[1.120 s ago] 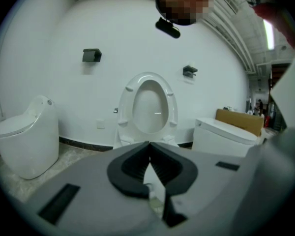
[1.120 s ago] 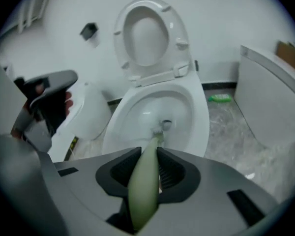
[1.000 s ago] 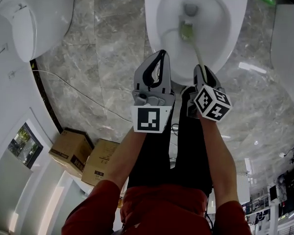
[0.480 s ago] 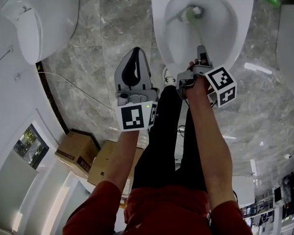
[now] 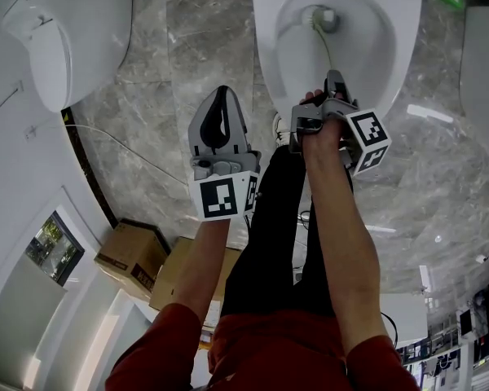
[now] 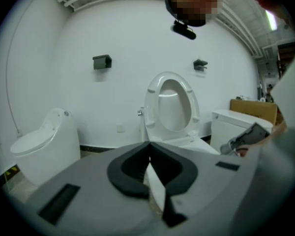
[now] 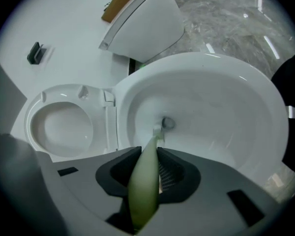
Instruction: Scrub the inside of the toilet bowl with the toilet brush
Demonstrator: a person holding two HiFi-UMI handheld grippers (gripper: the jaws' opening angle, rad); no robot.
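A white toilet bowl [image 5: 367, 55] [image 7: 221, 112] stands at the top of the head view with its seat and lid [image 7: 59, 127] raised. My right gripper [image 5: 332, 88] [image 7: 148, 154] is shut on the pale green handle of the toilet brush [image 7: 143, 181]. The brush head [image 5: 312, 16] [image 7: 158, 129] reaches deep into the bowl beside the drain hole [image 7: 168, 124]. My left gripper [image 5: 221, 112] [image 6: 148, 156] hangs over the floor to the left of the bowl, shut and holding nothing.
A second toilet [image 5: 65, 31] [image 6: 39, 141] stands at the left, another white fixture [image 5: 485, 80] at the right. A thin cable [image 5: 122, 149] runs over the grey marble floor [image 5: 204, 47]. Cardboard boxes [image 5: 159, 271] lie near the person's legs [image 5: 285, 235].
The brush head has slid from the near side of the bowl to its far end by the drain. The right gripper moved forward over the rim; the left gripper drifted left.
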